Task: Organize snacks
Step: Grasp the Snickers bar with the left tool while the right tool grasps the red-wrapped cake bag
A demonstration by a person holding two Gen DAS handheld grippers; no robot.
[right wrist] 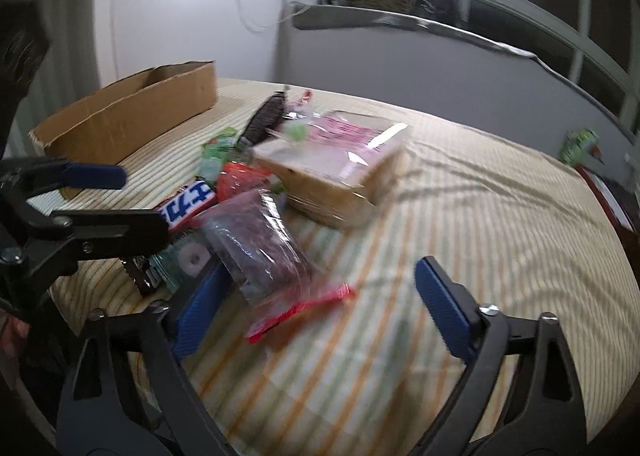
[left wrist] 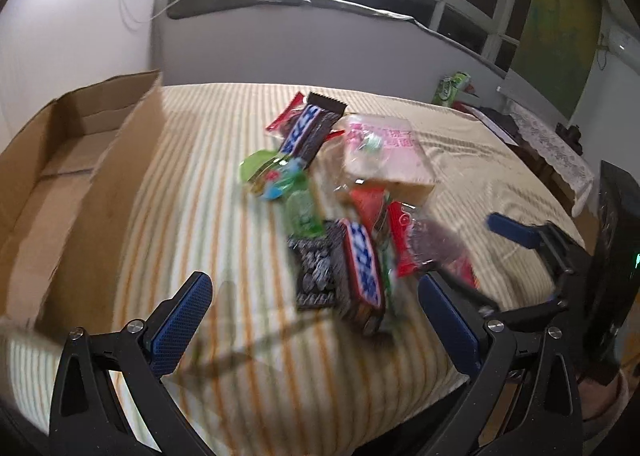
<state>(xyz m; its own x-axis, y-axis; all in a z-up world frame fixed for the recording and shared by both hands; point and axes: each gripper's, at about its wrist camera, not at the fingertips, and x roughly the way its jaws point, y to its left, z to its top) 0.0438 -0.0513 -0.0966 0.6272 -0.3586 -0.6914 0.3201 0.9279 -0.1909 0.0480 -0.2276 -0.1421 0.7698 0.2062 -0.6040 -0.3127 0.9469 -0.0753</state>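
I see the snacks heaped mid-table on the striped cloth (left wrist: 224, 396), with the open cardboard box (left wrist: 80, 160) well off to the left, apart from the pile.

My left gripper (left wrist: 316, 316) hangs over the near edge of the heap, jaws wide, nothing between the pads; a Snickers bar (left wrist: 362, 264) lies just ahead of it, beside a dark packet (left wrist: 314, 276). A second Snickers (left wrist: 304, 130) sits at the far side, near the big pink-labelled pack (left wrist: 384, 160).

My right gripper (right wrist: 320, 304) is also spread wide. A clear bag with red ends (right wrist: 272, 256) lies between its fingers, touching or just beside the left pad (right wrist: 200, 304); blur keeps me from telling which. The pads do not clamp it.
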